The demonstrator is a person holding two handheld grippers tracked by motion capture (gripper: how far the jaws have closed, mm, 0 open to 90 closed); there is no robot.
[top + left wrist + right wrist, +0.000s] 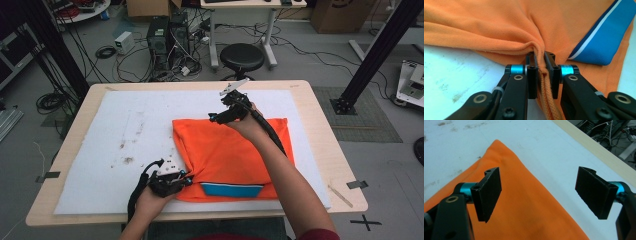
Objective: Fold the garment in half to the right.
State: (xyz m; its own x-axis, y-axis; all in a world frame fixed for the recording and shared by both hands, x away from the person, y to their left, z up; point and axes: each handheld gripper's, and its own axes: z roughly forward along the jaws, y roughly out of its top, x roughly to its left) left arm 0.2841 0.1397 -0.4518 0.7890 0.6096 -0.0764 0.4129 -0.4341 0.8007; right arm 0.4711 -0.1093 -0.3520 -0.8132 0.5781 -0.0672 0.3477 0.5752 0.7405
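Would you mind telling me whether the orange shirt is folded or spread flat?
Folded: the orange shirt lies as a compact rectangle, its blue collar showing at the near edge.

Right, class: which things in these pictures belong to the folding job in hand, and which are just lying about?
In the job:
- orange shirt
- left hand-held gripper, shut on the shirt's edge
- right hand-held gripper, open over the shirt's far corner
- white mat under the shirt

Lying about:
- stool
- computer tower
- cardboard box
- floor cables
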